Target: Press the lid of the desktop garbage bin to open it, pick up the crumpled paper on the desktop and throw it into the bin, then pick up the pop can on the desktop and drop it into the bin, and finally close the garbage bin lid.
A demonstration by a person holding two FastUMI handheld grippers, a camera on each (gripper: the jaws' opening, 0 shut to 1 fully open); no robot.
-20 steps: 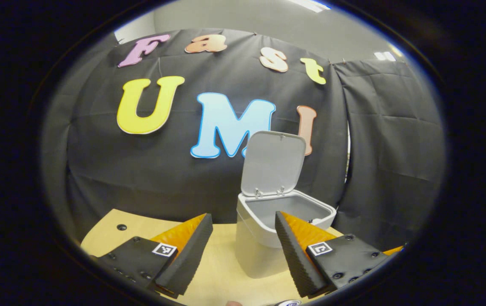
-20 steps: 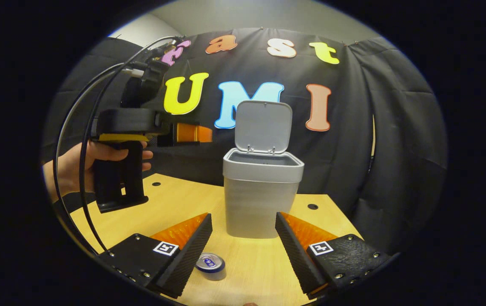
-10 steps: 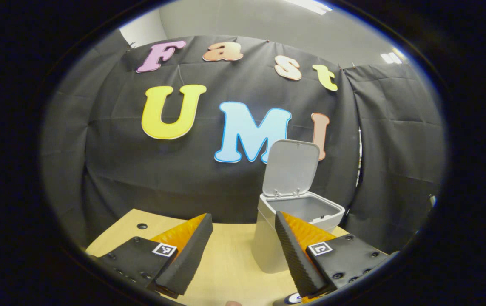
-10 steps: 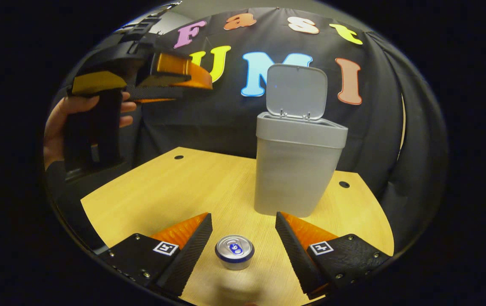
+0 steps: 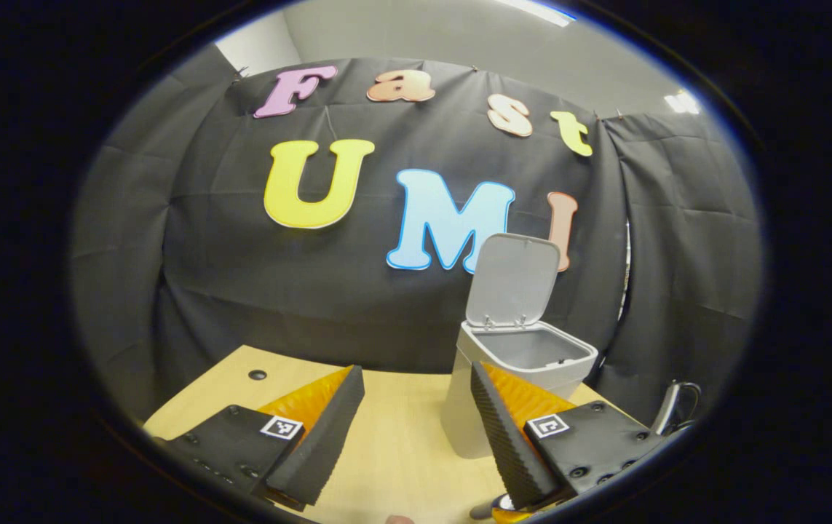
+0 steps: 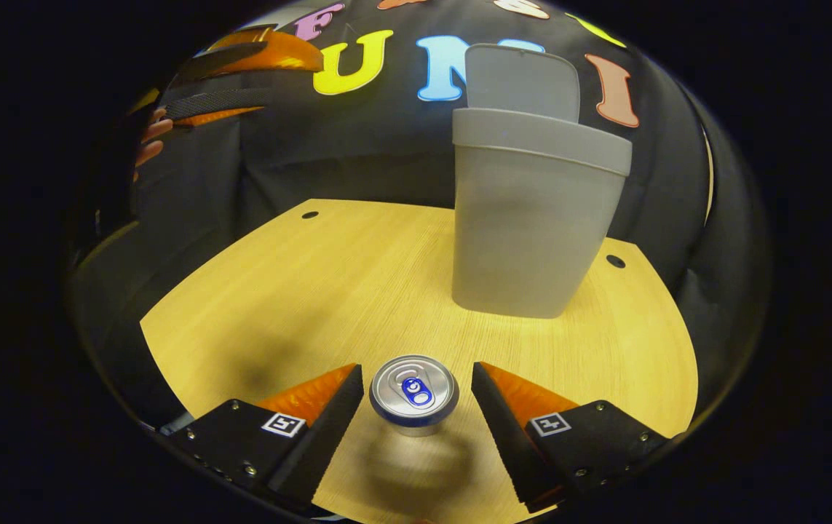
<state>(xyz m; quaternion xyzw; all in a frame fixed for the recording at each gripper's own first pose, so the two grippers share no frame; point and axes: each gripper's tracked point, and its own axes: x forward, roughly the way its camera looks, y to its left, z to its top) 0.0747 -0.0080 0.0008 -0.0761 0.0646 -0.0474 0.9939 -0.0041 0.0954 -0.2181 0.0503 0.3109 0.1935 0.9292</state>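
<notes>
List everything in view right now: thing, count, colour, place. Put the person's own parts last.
garbage bin: one, grey, standing on the far right part of the table.
bin lid: one, grey, swung up and open at the back of the bin.
pop can: one, silver top with a blue tab, upright on the near part of the table, between the right gripper's fingers, not yet clamped.
table: one, light wood, with small dark holes near its far corners.
right gripper: one, open, low over the table around the can.
left gripper: one, open, held above the table, empty.
hand: one, at the upper left of the right gripper view, holding the left gripper.
</notes>
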